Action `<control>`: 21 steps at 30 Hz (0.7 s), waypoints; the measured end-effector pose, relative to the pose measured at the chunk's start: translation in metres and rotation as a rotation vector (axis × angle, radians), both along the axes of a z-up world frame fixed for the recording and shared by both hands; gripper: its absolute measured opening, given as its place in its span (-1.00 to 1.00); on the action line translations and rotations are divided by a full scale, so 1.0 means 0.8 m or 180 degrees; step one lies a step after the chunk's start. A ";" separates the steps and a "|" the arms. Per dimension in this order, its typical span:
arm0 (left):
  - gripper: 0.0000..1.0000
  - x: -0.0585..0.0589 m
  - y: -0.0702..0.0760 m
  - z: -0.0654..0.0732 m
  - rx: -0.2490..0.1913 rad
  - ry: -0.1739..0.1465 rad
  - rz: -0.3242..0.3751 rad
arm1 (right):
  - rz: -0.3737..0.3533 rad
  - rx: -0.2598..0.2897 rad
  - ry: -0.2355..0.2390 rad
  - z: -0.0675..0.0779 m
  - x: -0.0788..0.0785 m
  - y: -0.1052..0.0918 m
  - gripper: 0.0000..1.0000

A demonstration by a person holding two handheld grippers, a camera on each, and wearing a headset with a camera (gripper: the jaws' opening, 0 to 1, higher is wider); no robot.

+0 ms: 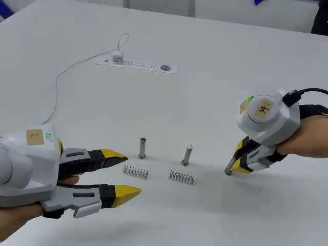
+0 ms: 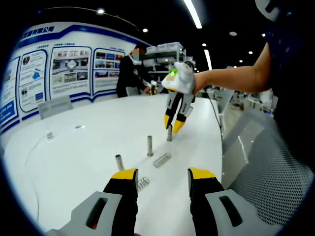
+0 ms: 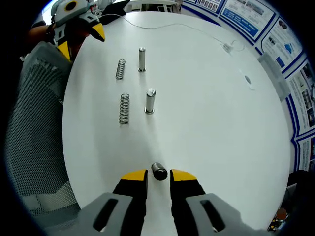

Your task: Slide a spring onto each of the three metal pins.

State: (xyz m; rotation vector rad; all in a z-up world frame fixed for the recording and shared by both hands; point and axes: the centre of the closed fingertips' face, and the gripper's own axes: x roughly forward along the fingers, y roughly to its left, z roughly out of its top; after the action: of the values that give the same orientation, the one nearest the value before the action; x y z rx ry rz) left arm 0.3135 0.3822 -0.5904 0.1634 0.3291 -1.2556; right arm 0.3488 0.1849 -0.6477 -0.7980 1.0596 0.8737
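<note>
Two bare metal pins stand upright mid-table, the left pin (image 1: 142, 147) (image 3: 141, 59) and the middle pin (image 1: 187, 155) (image 3: 150, 101). In front of each lies a loose spring, one on the left (image 1: 135, 172) (image 3: 120, 69) and one in the middle (image 1: 181, 177) (image 3: 124, 108). A third spring (image 1: 230, 165) (image 2: 170, 132) sits over the third pin (image 3: 159, 171). My right gripper (image 1: 237, 165) (image 3: 159, 173) (image 2: 172, 126) has its jaws closed narrowly around it from above. Near the left spring, my left gripper (image 1: 133, 173) (image 2: 163, 173) is open and holds nothing.
A white power strip (image 1: 138, 65) with a plugged adapter (image 1: 117, 56) and its cable lies at the back of the table. A mesh chair (image 2: 266, 162) stands beside the table's edge. A person (image 2: 130, 73) stands beyond the far side.
</note>
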 end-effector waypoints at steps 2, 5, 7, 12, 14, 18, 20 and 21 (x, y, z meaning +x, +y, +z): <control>-0.16 0.000 0.000 0.000 0.0002 -0.0001 0.0000 | -0.0004 0.0012 -0.0032 0.005 0.000 0.001 -0.60; -0.17 -0.001 0.001 0.000 0.0015 -0.0001 -0.0005 | 0.0033 -0.0001 -0.0118 0.015 0.004 0.004 -0.59; -0.17 -0.001 0.001 0.000 0.0021 -0.0002 -0.0009 | 0.0048 0.0012 -0.0158 0.024 0.003 0.009 -0.58; -0.17 -0.002 -0.001 0.000 0.0031 -0.0010 -0.0019 | 0.0150 0.0213 -0.0279 0.045 0.002 0.042 -0.59; -0.17 -0.002 -0.002 0.001 0.0033 -0.0013 -0.0023 | 0.0176 0.0327 -0.0254 0.046 0.000 0.058 -0.60; -0.17 -0.003 -0.003 0.000 0.0043 -0.0012 -0.0027 | 0.0245 0.0365 -0.0157 0.028 -0.004 0.078 -0.65; -0.17 -0.004 -0.002 -0.001 0.0050 -0.0007 -0.0024 | 0.0284 0.0360 -0.0083 0.015 -0.007 0.084 -0.65; -0.17 -0.004 -0.002 -0.002 0.0053 -0.0005 -0.0020 | 0.0302 0.0362 -0.0055 0.010 -0.008 0.086 -0.66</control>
State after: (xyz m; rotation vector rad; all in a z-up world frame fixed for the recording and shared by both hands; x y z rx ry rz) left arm 0.3104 0.3809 -0.5919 0.1798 0.3380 -1.2591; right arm 0.3427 0.2541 -0.6395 -0.7636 0.9542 0.9970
